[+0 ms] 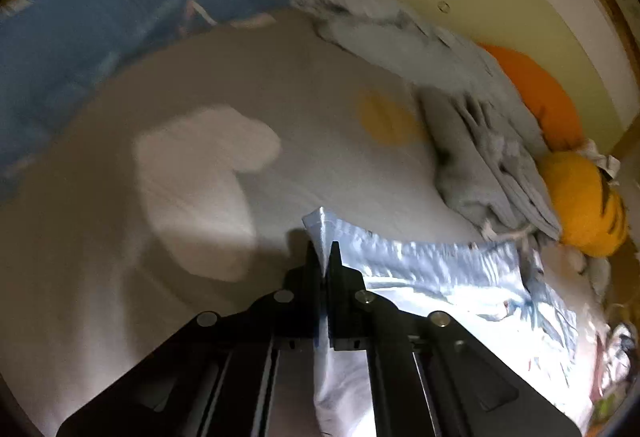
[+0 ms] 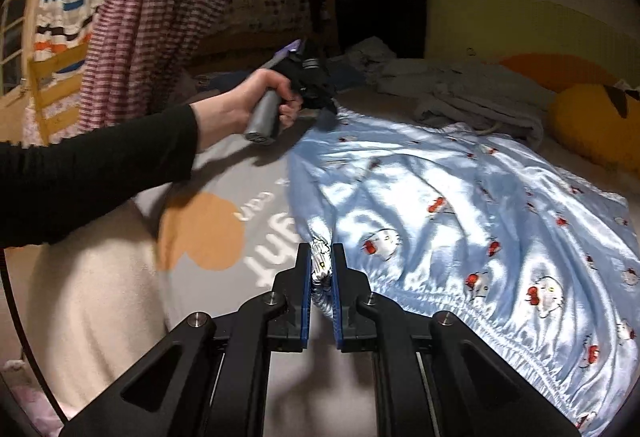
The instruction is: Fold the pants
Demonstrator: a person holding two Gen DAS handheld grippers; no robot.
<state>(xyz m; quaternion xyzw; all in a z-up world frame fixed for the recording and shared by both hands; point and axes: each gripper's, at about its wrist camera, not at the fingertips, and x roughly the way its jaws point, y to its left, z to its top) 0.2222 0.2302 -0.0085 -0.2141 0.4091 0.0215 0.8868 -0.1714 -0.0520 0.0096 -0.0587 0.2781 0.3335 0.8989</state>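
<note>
Light blue satin pants (image 2: 460, 213) with a red-bow cat print lie spread on the bed, elastic waistband toward the right wrist camera. My right gripper (image 2: 322, 261) is shut on the waistband's left corner. My left gripper (image 1: 323, 257) is shut on a corner of the same pants (image 1: 440, 277); in the right wrist view it (image 2: 326, 115) holds the far left end of the fabric, held by a hand in a black sleeve.
The grey bedsheet (image 2: 224, 173) has orange (image 2: 200, 233) and white patches. Crumpled grey clothes (image 2: 472, 93) and a yellow plush (image 2: 596, 117) lie along the far side by the wall. A blue cloth (image 1: 100, 37) lies at the left. Striped clothes (image 2: 152, 17) hang behind.
</note>
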